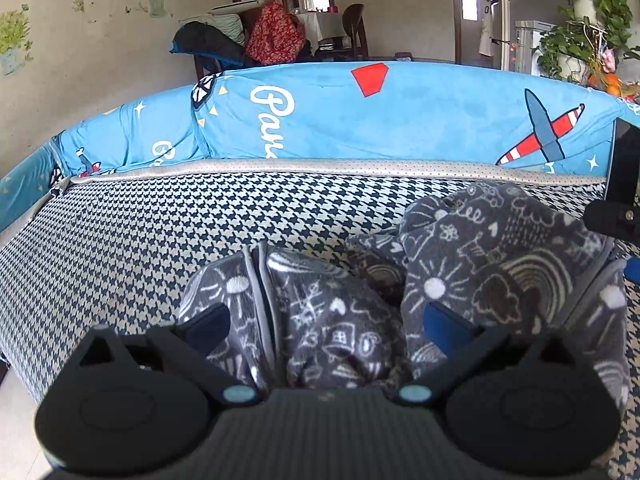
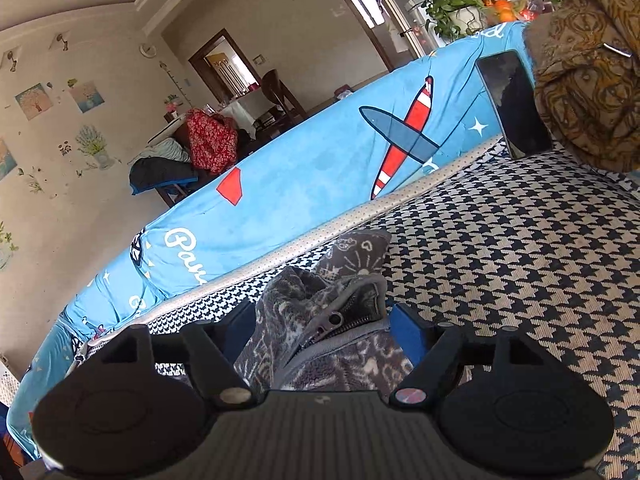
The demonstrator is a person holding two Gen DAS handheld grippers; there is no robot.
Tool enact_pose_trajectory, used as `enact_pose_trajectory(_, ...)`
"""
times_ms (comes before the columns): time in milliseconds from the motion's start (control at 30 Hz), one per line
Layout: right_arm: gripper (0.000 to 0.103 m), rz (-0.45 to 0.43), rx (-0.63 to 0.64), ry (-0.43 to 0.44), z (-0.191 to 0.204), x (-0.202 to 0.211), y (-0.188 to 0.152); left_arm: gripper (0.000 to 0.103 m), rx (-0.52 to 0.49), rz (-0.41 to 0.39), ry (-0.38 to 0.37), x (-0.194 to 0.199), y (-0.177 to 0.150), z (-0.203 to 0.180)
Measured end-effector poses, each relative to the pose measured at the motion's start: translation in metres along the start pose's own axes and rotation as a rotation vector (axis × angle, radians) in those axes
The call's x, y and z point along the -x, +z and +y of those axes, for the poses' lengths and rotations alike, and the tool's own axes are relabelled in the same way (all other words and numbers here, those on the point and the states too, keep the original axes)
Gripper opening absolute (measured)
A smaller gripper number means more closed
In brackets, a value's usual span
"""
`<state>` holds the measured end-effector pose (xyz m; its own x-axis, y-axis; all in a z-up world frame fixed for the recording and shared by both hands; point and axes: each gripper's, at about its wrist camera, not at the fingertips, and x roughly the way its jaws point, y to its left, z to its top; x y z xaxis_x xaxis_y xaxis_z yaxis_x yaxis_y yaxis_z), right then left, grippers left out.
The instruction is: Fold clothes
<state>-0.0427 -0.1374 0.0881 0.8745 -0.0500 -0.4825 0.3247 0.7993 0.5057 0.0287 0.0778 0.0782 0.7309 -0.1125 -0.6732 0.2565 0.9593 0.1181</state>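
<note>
Folding a fleece garment (image 1: pixel 460 280) on our houndstooth sofa seat (image 1: pixel 160 240), we hold both tongs spread, nothing clamped. The left gripper (image 1: pixel 324 320) straddles a bunched fold; the right gripper (image 2: pixel 320 328) brackets the zipper (image 2: pixel 332 320) edge, pads apparently clear of the cloth. We judge the greatest risk to be the lumpy pile slumping out of shape, since nothing pins it; a closing jaw could also snag the zipper. Only the left wrist view shows the whole rumpled garment; only the right shows the phone (image 2: pixel 514 104) propped against the blue cover (image 2: pixel 300 168).
</note>
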Motion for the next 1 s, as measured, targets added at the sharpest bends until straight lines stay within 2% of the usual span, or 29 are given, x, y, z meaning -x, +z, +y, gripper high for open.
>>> enact_pose_trajectory(200, 0.081, 0.048, 0.047, -0.002, 0.006, -0.007, -0.004, 0.103, -0.092, 0.012, -0.076, -0.021, -0.002, -0.003)
enact_pose_trajectory(333, 0.083, 0.07, 0.084, 0.001, 0.01, -0.011, -0.007, 0.103, -0.096, 0.026, -0.115, -0.038, -0.009, 0.001)
enact_pose_trajectory(567, 0.084, 0.111, 0.123, -0.006, 0.006, -0.017, -0.011, 0.103, -0.024, 0.055, -0.16, -0.06, -0.002, 0.008)
enact_pose_trajectory(700, 0.085, 0.118, 0.126, -0.031, -0.005, -0.017, -0.009, 0.103, 0.025, 0.035, -0.214, -0.053, 0.023, 0.023)
enact_pose_trajectory(833, 0.088, 0.119, 0.033, -0.022, -0.027, -0.016, -0.002, 0.103, 0.125, 0.055, -0.281, -0.065, 0.021, 0.044)
enact_pose_trajectory(1000, 0.089, 0.133, -0.069, -0.012, -0.045, -0.016, 0.004, 0.103, 0.139, 0.067, -0.299, -0.077, 0.025, 0.054)
